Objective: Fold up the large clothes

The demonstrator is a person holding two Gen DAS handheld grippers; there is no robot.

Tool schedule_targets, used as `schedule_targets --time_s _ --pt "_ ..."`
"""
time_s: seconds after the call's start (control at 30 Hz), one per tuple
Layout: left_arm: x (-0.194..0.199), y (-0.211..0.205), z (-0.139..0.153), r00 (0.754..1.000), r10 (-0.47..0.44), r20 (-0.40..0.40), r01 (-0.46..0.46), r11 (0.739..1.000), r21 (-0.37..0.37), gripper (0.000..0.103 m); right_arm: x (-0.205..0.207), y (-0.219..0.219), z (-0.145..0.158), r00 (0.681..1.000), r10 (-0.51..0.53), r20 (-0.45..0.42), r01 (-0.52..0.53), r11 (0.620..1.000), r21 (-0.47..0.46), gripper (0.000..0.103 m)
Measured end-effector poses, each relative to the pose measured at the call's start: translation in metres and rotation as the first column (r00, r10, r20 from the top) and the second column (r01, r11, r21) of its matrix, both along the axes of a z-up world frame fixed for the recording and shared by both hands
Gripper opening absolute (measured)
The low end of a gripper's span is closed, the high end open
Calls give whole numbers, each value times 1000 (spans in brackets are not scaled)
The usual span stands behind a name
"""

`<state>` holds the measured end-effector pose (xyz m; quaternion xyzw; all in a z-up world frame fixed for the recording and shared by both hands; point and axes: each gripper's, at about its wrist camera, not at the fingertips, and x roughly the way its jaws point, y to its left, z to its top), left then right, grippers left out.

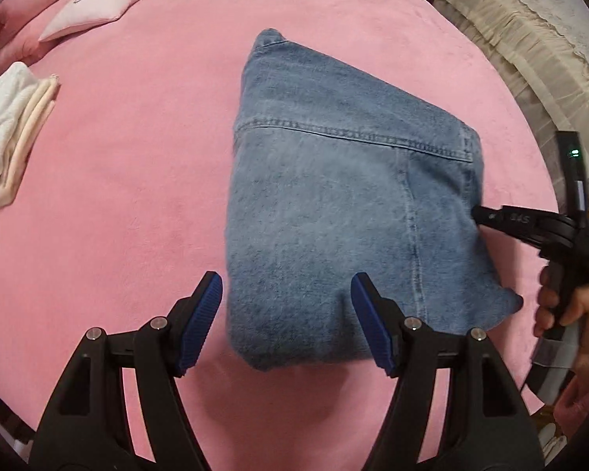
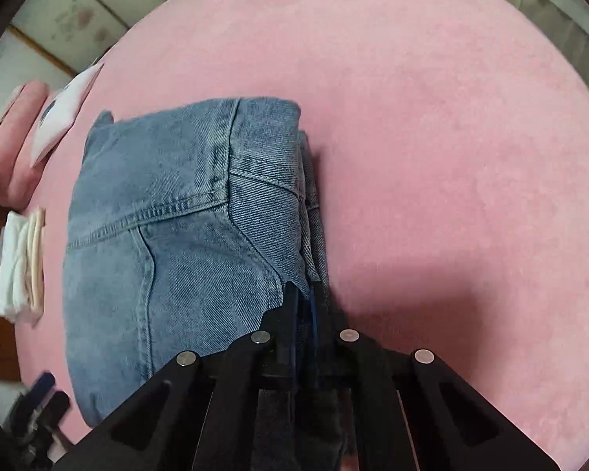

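Note:
Blue jeans (image 1: 333, 204) lie folded into a thick bundle on the pink bed (image 1: 137, 196). My left gripper (image 1: 286, 294) is open, its blue pads on either side of the bundle's near edge, just above it. My right gripper (image 1: 479, 214) comes in from the right and is shut on the bundle's right edge. In the right wrist view the jeans (image 2: 176, 235) fill the left half, and the right gripper (image 2: 304, 294) pinches the stacked denim layers at their edge.
Folded white and cream clothes (image 1: 8, 129) are stacked at the bed's left edge. A pink pillow (image 1: 98, 4) and pink cushions (image 1: 15, 19) lie at the far left. A cream bedcover (image 1: 522, 39) is at the far right.

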<state>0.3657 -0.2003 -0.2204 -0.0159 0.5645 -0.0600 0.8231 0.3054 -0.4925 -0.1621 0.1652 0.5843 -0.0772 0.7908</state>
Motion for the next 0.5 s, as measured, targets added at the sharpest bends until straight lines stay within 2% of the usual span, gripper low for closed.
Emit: schedule_targets --time_s 0.13,0.2,0.23,0.27,0.3,0.33,0.37,0.4,0.47,0.5 --pt "-1 7 11 1000 -5 23 5 1000 -4 65 -15 12 37 997 40 63 -35 996 -81 4" --pt "-2 11 18 1000 -5 28 6 1000 -13 59 -27 24 60 993 39 112 -21 988 -154 5" --pt "-3 12 20 1000 -8 20 8 1000 -20 55 -25 30 72 990 45 137 -24 989 -149 6" --pt "-4 13 20 1000 -13 9 13 999 -30 46 -30 36 79 984 66 166 -47 993 -113 6" --pt "-6 13 19 1000 -21 -8 20 999 -43 34 -31 43 82 979 86 184 -78 996 -47 6" --pt "-5 11 17 999 -27 -18 26 998 -49 27 -32 49 79 978 98 186 -103 994 18 6" --pt "-5 10 12 999 -31 -32 30 998 -50 18 -31 60 70 978 119 169 -138 985 107 6" --pt "-5 8 5 998 -33 -56 31 999 -40 17 -34 62 63 982 139 125 -158 976 153 6" --pt "-6 6 -11 993 -28 -114 26 999 -21 16 -31 83 37 983 178 -41 -170 974 148 6" --pt "-9 6 -15 994 -22 -107 22 1000 -5 16 -35 86 26 981 165 -102 -153 981 117 6"
